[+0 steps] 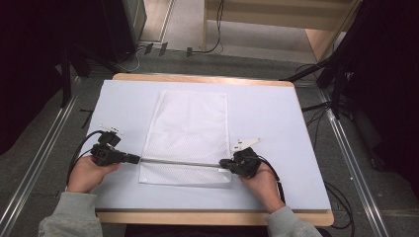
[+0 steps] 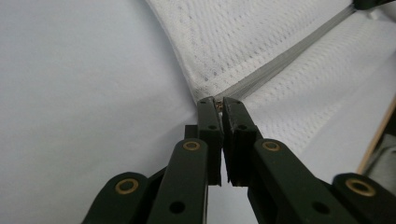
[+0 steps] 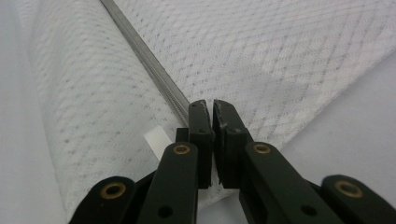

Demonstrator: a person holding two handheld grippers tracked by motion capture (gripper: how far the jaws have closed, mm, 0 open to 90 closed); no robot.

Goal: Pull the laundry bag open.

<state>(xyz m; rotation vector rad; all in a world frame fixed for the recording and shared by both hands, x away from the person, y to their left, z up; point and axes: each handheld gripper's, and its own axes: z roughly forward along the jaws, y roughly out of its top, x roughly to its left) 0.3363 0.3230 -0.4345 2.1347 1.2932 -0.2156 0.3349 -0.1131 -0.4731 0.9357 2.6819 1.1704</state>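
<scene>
While the white mesh bag lies flat on the pale blue table, the left gripper is clamped on the zipper pull at the left end and the right gripper is pinched on the right end, so zipper travel appears complete, with only release apparently outstanding.

Mesh bag flat on table; zipper across near end
</scene>
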